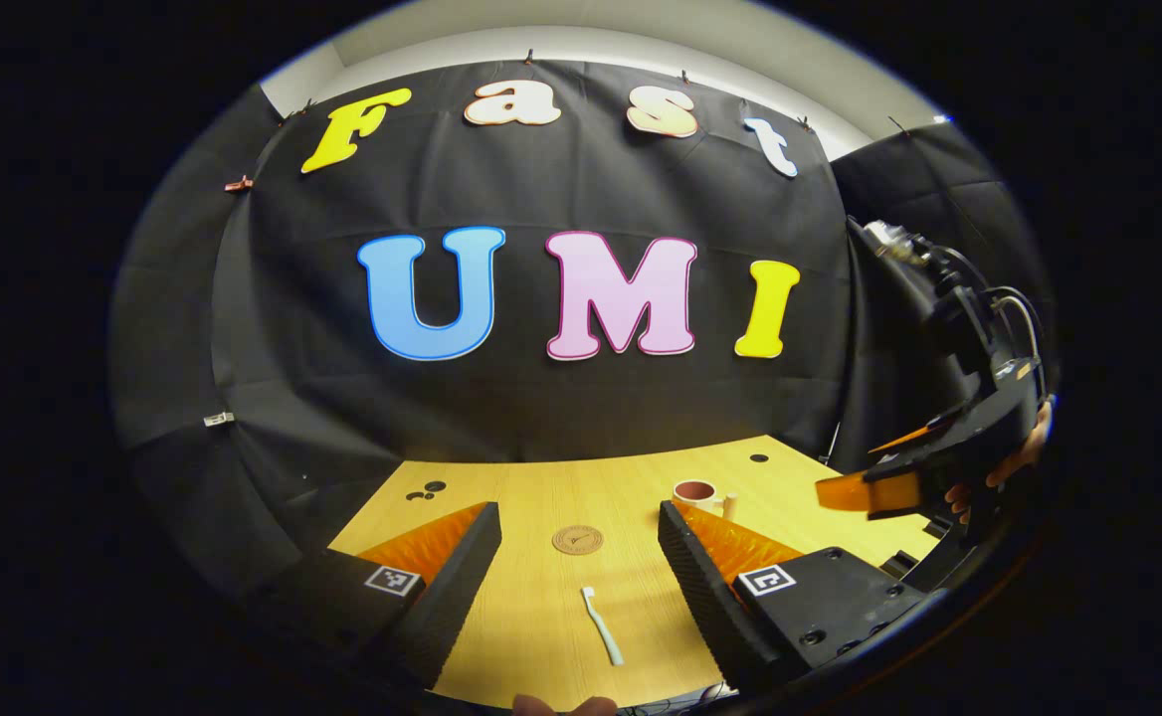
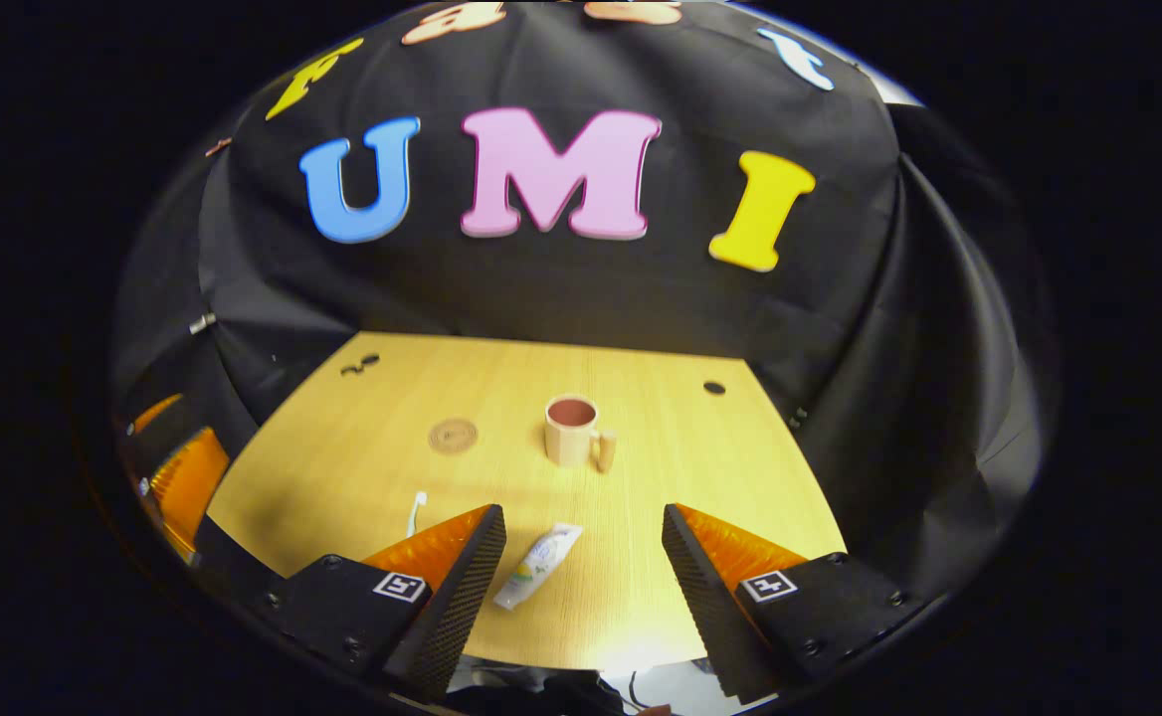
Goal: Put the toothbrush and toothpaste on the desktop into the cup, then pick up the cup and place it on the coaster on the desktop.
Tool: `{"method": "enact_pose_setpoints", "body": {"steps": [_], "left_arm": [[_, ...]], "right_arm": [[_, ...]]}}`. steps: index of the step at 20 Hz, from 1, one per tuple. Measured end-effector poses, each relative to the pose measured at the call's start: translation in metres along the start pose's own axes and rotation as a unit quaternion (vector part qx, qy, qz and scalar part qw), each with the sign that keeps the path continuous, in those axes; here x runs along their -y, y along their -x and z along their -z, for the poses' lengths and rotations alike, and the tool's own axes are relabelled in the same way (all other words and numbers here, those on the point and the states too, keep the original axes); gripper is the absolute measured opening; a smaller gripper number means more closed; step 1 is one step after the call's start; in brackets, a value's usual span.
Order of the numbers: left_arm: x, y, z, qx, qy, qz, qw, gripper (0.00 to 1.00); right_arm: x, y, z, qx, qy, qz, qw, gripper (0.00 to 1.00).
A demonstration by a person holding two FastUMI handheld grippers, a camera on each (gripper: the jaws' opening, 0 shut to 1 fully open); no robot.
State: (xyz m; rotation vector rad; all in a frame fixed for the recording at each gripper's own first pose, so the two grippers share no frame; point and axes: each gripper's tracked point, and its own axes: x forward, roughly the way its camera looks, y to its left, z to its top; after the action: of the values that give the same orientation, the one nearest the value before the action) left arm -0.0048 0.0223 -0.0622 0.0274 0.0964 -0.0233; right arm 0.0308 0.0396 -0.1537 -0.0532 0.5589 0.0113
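Currently: left gripper (image 1: 579,527) wide open over table's (image 2: 362,467) near edge | toothbrush (image 2: 415,513) near that edge | coaster (image 2: 453,436) mid-table | toothpaste (image 2: 538,565) at near edge, between wide-open right gripper's (image 2: 581,532) fingers | cup (image 2: 572,430) upright, mid-table

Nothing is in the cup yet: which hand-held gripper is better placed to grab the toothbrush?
Left. The left hand-held gripper is open with the white plastic toothbrush lying between its fingers; the right hand-held gripper is open over the white toothpaste tube.
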Motion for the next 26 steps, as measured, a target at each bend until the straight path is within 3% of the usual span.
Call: {"method": "enact_pose_setpoints", "body": {"steps": [5,9,13,19,21,25,26], "left_arm": [[-0.017,-0.002,0.038,-0.029,0.011,0.004,0.999,1.0],[-0.029,-0.003,0.06,-0.05,0.014,0.005,0.999,1.0],[-0.043,-0.005,0.074,-0.065,0.028,-0.003,0.998,1.0],[-0.06,-0.011,0.082,-0.071,0.039,-0.02,0.996,1.0],[-0.063,-0.011,0.084,-0.074,0.041,-0.023,0.996,1.0],[-0.063,-0.01,0.089,-0.079,0.042,-0.022,0.996,1.0],[-0.063,-0.009,0.088,-0.078,0.041,-0.022,0.996,1.0]], "right_arm": [[-0.034,-0.082,0.062,-0.115,0.006,0.001,0.993,0.98],[-0.048,-0.131,0.109,-0.194,-0.021,0.023,0.98,0.98],[-0.039,-0.164,0.141,-0.25,-0.014,0.067,0.966,0.98],[-0.04,-0.195,0.157,-0.278,0.021,0.099,0.955,0.93],[-0.041,-0.197,0.159,-0.288,0.014,0.106,0.952,0.89],[-0.041,-0.202,0.164,-0.309,-0.01,0.106,0.945,0.69],[-0.041,-0.202,0.167,-0.318,-0.013,0.102,0.942,0.52]]}}
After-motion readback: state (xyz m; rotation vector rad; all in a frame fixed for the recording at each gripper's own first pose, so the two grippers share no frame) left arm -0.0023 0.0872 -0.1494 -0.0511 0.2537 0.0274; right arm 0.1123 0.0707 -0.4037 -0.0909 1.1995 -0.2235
